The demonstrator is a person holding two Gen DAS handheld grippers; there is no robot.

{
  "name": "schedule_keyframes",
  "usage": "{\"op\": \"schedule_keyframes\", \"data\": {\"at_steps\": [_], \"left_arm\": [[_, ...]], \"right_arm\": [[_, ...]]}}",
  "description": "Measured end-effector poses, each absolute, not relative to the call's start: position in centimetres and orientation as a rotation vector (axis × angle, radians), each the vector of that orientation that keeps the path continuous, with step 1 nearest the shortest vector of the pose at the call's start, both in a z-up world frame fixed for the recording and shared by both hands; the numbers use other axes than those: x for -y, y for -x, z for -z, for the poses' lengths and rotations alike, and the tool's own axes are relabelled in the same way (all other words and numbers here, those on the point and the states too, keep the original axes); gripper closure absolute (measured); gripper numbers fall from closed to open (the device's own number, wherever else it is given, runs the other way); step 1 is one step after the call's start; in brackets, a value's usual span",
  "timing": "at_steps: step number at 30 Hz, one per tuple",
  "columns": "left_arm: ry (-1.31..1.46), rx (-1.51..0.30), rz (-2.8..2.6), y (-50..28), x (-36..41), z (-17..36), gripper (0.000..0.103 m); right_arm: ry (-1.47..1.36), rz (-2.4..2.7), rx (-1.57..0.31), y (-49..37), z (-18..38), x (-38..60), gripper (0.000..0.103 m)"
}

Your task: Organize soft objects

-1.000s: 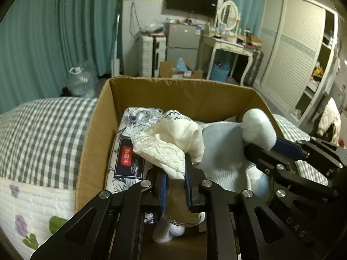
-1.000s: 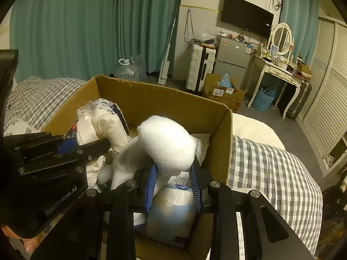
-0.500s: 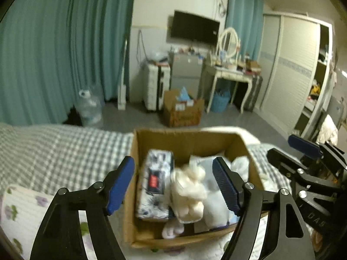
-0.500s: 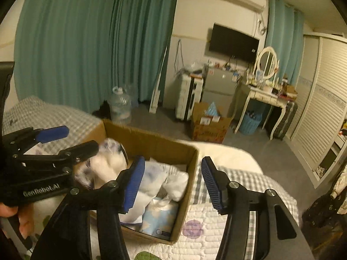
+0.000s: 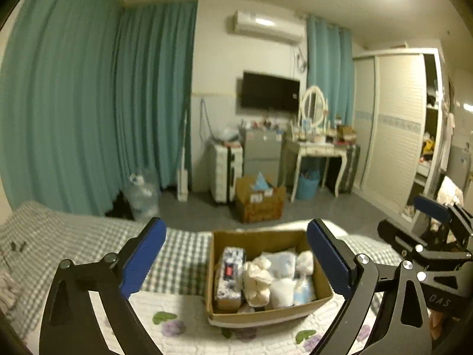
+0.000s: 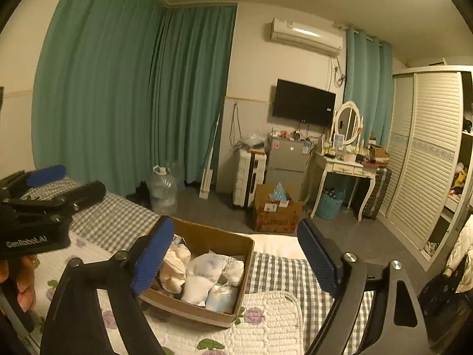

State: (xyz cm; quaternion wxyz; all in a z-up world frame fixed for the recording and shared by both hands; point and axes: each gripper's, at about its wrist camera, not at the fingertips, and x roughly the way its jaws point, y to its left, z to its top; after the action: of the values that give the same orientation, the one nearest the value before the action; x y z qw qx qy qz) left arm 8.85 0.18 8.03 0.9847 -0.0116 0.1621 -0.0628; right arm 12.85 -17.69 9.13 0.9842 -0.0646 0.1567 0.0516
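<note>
I have my left gripper (image 5: 235, 256) and my right gripper (image 6: 233, 256) both empty, jaws opening wide, with the cardboard box (image 5: 267, 312) on the bed (image 5: 88, 242) ahead, so I judge this the pull-back after a drop. From left to right the box holds a tissue pack (image 5: 230, 275), a cream toy (image 5: 257, 279) and white cloths (image 5: 283, 287). Nothing blocks me; next I need another loose soft thing, but I see none.

Soft items in the cardboard box (image 5: 267, 312) blurred in left wrist view – white and cream lumps, can't tell each apart; label on the patterned pack (image 5: 230, 275) unreadable. Right wrist view: left tool (image 6: 59, 182) cut by left edge, its near finger hides part of box – bed (image 6: 278, 269) cropped at bottom
</note>
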Motion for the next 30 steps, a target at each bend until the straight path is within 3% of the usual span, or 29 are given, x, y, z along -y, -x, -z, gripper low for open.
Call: {"op": "schedule_keyframes", "data": {"at_steps": [3,16,30], "left_arm": [[0.021,-0.286,0.11,-6.9,-0.6,-9.4,0.005],[0.045,-0.245,0.055,-1.7,-1.3,-10.8,0.0],[0.001,-0.365,0.074,-1.7,-0.7,-5.1,0.0]], "right_arm": [[0.123,-0.113,-0.314,-10.9,-9.9,17.7,0.009],[0.093,-0.115,-0.317,-5.4,-11.0,16.8,0.007],[0.069,-0.057,-0.375,-4.8,-7.0,17.5,0.006]]}}
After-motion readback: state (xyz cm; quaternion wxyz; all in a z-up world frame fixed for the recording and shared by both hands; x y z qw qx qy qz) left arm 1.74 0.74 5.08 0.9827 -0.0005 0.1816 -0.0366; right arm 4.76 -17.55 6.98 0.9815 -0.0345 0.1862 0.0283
